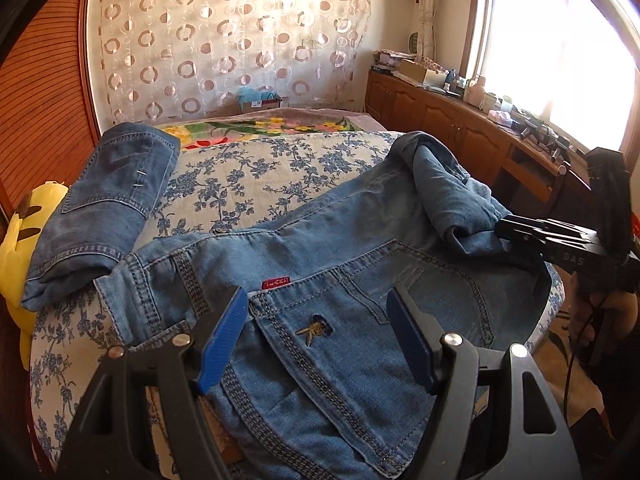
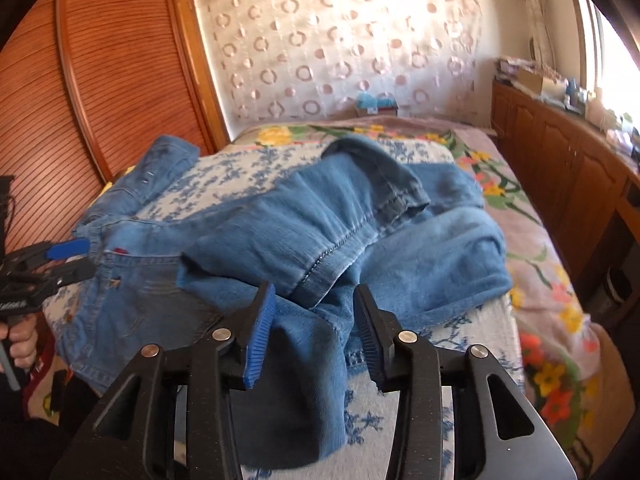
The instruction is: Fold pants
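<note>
Sunlit and cluttered, the bedroom holds a bed (image 1: 288, 160) spread with a blue-flowered cover, and the pants (image 1: 320, 264) lie across it, waistband toward 9 o'clock in the left wrist view and legs running off toward 3 o'clock. That long axis lies crosswise to both tools. The left gripper (image 1: 316, 332) hovers spread wide over the back pocket, holding nothing. The right gripper (image 2: 314, 336) has its fingers (image 2: 260, 332) apart on either side of a bunched leg; whether they pinch it I cannot tell. By my reading, the right hand is nearer the leg end and would carry it toward the waist. Only the right view shows the doubled-back hem; only the left shows a second folded denim piece (image 1: 108, 200) at 10 o'clock.
</note>
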A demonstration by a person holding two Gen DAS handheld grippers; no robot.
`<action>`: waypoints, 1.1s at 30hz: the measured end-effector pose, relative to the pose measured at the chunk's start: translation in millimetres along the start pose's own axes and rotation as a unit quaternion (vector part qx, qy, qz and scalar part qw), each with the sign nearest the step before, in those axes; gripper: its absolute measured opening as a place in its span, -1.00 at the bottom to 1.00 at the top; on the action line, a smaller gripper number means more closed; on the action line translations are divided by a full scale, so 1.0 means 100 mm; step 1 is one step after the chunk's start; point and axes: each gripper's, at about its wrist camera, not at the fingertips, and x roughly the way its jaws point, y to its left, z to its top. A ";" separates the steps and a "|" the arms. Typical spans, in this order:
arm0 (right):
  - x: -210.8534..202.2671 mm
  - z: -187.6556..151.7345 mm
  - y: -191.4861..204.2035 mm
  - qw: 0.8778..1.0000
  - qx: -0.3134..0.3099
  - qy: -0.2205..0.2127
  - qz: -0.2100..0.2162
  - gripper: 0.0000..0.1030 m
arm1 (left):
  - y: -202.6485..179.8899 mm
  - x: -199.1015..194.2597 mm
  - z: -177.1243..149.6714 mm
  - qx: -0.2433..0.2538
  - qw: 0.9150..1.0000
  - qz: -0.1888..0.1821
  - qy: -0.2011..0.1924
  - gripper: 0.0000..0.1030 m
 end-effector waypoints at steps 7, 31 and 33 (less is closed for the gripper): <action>0.24 0.08 -0.09 0.998 0.047 0.021 0.033 -0.19 | 0.08 -0.03 -0.06 -0.010 1.000 0.002 0.000 0.41; -0.02 0.89 1.62 0.979 -0.097 -0.024 0.178 -0.96 | 0.74 -0.44 -0.20 -0.072 0.996 0.038 -0.036 0.41; 0.03 0.89 1.68 0.980 -0.099 -0.012 0.173 -0.96 | 0.76 -0.44 -0.21 -0.073 0.996 0.040 -0.037 0.41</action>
